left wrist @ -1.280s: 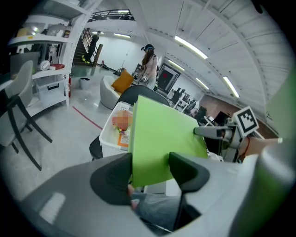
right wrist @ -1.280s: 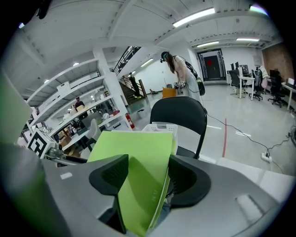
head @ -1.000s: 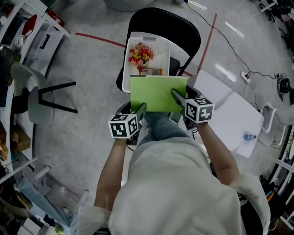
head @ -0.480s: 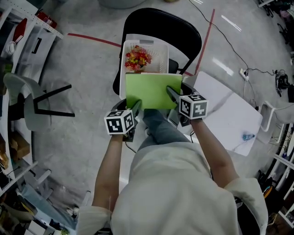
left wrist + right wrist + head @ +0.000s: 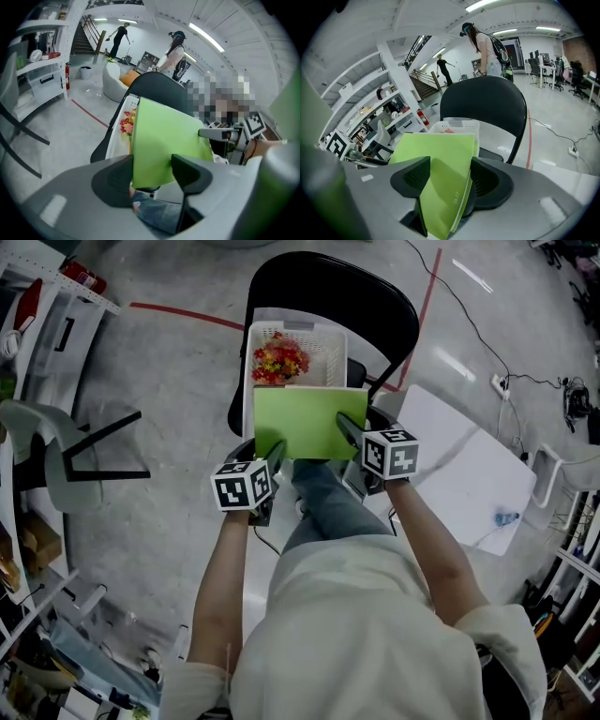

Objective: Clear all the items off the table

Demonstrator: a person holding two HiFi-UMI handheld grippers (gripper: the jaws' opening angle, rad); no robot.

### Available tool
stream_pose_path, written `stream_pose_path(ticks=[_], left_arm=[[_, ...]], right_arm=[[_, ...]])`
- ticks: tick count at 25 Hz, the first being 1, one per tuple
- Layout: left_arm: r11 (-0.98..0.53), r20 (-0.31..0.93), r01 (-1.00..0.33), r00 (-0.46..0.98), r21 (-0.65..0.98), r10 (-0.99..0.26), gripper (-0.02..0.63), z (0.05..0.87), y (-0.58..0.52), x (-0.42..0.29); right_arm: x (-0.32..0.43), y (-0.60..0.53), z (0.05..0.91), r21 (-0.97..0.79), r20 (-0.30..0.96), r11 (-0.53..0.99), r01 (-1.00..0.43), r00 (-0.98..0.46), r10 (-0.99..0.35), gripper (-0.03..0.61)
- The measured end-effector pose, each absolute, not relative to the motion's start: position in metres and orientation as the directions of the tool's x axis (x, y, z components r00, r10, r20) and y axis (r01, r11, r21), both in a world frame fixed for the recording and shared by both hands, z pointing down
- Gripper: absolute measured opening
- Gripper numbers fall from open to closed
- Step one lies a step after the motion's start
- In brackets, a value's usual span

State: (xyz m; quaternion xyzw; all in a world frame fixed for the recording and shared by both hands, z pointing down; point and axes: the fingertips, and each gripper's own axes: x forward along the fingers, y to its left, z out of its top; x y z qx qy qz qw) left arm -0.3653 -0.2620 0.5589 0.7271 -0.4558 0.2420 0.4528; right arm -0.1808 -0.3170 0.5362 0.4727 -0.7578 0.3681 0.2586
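A flat green folder (image 5: 309, 423) hangs level between both grippers, over the near end of a white basket (image 5: 323, 341). The basket stands on a black chair (image 5: 328, 287) and holds a bunch of red and yellow flowers (image 5: 279, 359). My left gripper (image 5: 275, 454) is shut on the folder's near left corner; in the left gripper view that gripper (image 5: 151, 171) has the folder (image 5: 164, 136) running out from its jaws. My right gripper (image 5: 349, 432) is shut on the folder's right edge, and the right gripper view shows the gripper (image 5: 447, 180) pinching the folder (image 5: 436, 164).
A white table (image 5: 469, 474) stands at my right with a small blue item (image 5: 507, 518) near its far corner. A grey chair (image 5: 47, 456) and shelving (image 5: 37, 296) are at the left. A cable (image 5: 469, 334) and red tape lines cross the floor. Two people (image 5: 176, 51) stand far off.
Both grippers have carried the green folder a little forward, so it now covers more of the basket's near end. Both grips stay the same.
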Motion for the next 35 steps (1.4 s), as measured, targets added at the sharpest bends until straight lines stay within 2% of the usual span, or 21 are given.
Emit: stream_pose_path(ticks=[13, 18, 25, 35], left_arm=[[-0.156, 0.787, -0.891, 0.45, 0.426, -0.422, 0.255, 0.572, -0.273, -0.37], [-0.153, 0.81, -0.932, 0.362, 0.329, -0.461, 0.249, 0.573, -0.275, -0.382], [-0.16, 0.803, -0.931, 0.363, 0.327, -0.473, 0.247, 0.567, -0.272, -0.38], [-0.153, 0.796, -0.936, 0.35, 0.316, -0.494, 0.184, 0.552, -0.259, -0.375]], right_arm=[[-0.185, -0.33, 0.549, -0.307, 0.758, 0.304, -0.902, -0.425, -0.495, 0.273], [-0.186, -0.33, 0.547, -0.289, 0.751, 0.324, -0.901, -0.424, -0.506, 0.282], [-0.192, -0.328, 0.541, -0.292, 0.738, 0.349, -0.891, -0.442, -0.51, 0.275], [-0.198, -0.313, 0.526, -0.289, 0.717, 0.385, -0.877, -0.464, -0.52, 0.247]])
